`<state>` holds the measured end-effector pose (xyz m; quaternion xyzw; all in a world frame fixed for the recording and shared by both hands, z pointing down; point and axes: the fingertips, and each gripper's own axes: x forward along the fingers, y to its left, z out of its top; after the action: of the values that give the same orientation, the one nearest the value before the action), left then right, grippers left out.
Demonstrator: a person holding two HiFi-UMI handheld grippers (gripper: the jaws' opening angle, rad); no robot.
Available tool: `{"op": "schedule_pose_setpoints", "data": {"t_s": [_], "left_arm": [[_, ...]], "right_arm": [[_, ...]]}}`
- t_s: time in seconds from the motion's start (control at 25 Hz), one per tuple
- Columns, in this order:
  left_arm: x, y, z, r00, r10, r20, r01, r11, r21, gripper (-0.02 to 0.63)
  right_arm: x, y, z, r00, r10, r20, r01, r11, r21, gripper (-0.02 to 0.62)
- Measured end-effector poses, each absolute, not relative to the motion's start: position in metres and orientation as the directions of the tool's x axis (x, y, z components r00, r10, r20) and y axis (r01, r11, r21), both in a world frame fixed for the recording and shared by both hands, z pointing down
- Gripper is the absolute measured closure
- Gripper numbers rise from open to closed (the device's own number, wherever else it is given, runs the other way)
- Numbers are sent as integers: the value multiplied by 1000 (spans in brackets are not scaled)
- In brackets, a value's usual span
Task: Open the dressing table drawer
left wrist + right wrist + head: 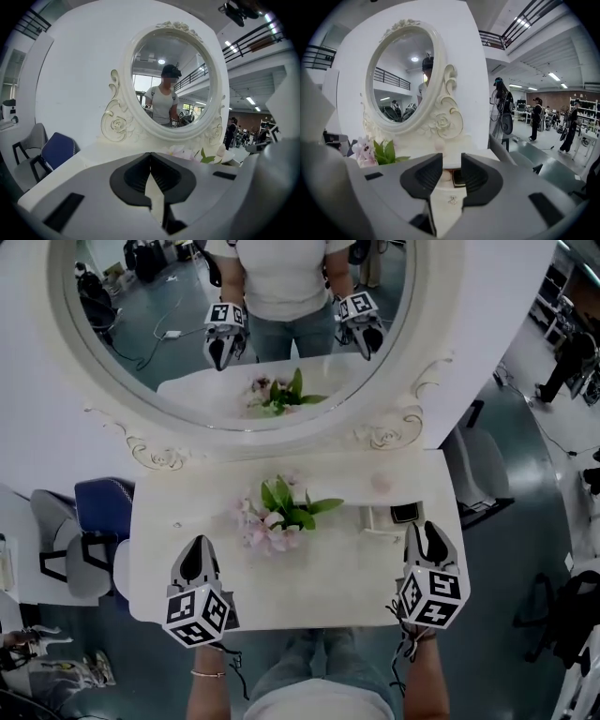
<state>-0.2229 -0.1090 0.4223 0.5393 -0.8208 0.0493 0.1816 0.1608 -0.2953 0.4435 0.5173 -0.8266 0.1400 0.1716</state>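
The white dressing table carries an oval mirror at the back and a bunch of pink flowers in the middle. Its drawer front is hidden under the table's near edge in every view. My left gripper hovers over the front left of the top, its jaws shut and empty. My right gripper hovers over the front right, jaws open with nothing between them. Beyond the right jaws sit a small dark box and a tiny silvery trinket on the top.
A blue chair and a grey chair stand left of the table; another grey chair stands at its right. The dark box lies just ahead of the right gripper. People stand far off.
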Motion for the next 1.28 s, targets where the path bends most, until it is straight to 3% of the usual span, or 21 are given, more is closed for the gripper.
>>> {"op": "schedule_pose_setpoints", "data": {"t_s": [0.32, 0.68, 0.84, 1.28], "left_arm": [[-212, -151, 353, -263, -939, 223, -939, 302, 165, 588], [-188, -200, 256, -170, -985, -4, -978, 168, 127, 588], [-180, -209, 233, -155, -986, -52, -983, 149, 107, 588], [-160, -226, 232, -100, -994, -38, -992, 97, 77, 588]], "right_arm": [[178, -308, 345, -396, -882, 255, -916, 399, -40, 486], [219, -314, 254, -299, -953, 41, -954, 300, 6, 587], [240, -305, 232, -248, -969, -23, -969, 248, -13, 588], [279, -292, 263, -182, -982, 50, -983, 181, -37, 588]]}}
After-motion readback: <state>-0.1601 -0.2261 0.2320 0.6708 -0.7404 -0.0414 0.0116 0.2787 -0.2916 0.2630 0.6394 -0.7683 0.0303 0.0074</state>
